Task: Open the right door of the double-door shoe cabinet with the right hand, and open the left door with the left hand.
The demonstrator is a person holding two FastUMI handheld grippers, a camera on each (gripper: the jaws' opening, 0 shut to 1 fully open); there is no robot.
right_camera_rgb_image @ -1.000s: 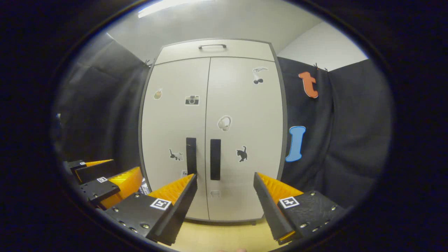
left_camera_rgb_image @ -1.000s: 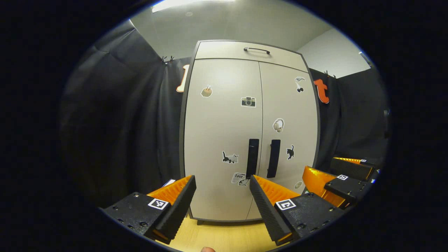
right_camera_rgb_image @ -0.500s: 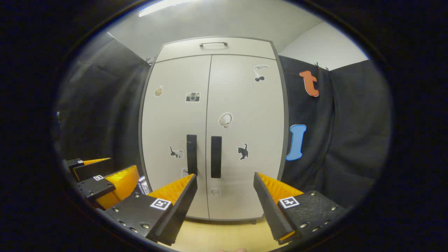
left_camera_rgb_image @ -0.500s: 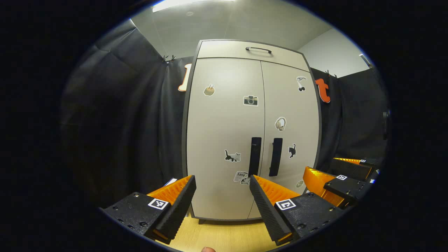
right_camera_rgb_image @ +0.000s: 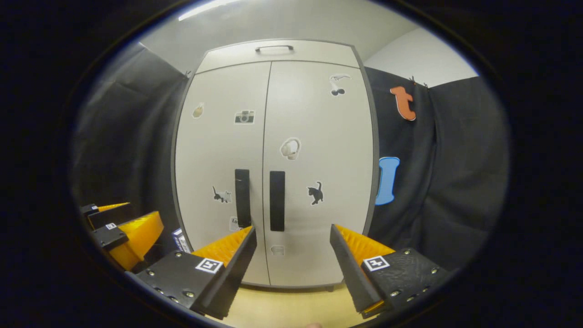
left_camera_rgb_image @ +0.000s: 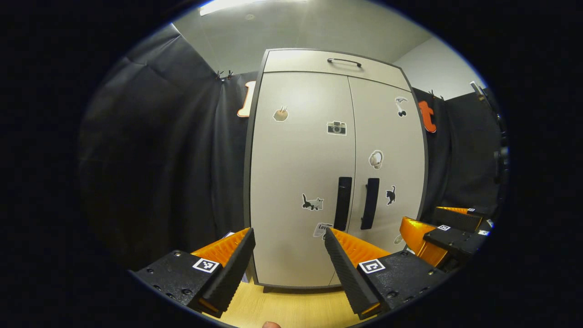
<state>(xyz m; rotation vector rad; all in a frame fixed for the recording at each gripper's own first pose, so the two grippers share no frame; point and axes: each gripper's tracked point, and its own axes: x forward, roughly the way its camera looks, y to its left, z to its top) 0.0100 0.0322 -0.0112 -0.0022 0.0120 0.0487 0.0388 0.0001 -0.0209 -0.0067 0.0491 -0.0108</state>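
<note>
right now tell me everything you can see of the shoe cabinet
The shoe cabinet is tall and pale grey with a dark edge, standing upright on a light wooden floor against the black cloth. Both doors are shut, meeting at a centre seam, each with a vertical black handle: left handle, right handle. Small stickers dot the doors, among them a camera, headphones and cats. Above sits a top panel with a slim dark handle. Nothing touches it; both hand-held grippers are open, short of it.

Right gripper (right_camera_rgb_image: 293, 234) hanging spread-fingered before shut shoe cabinet (right_camera_rgb_image: 319, 114), short of right door handle (right_camera_rgb_image: 277, 201); left gripper (right_camera_rgb_image: 123, 225) sitting lower left.
</note>
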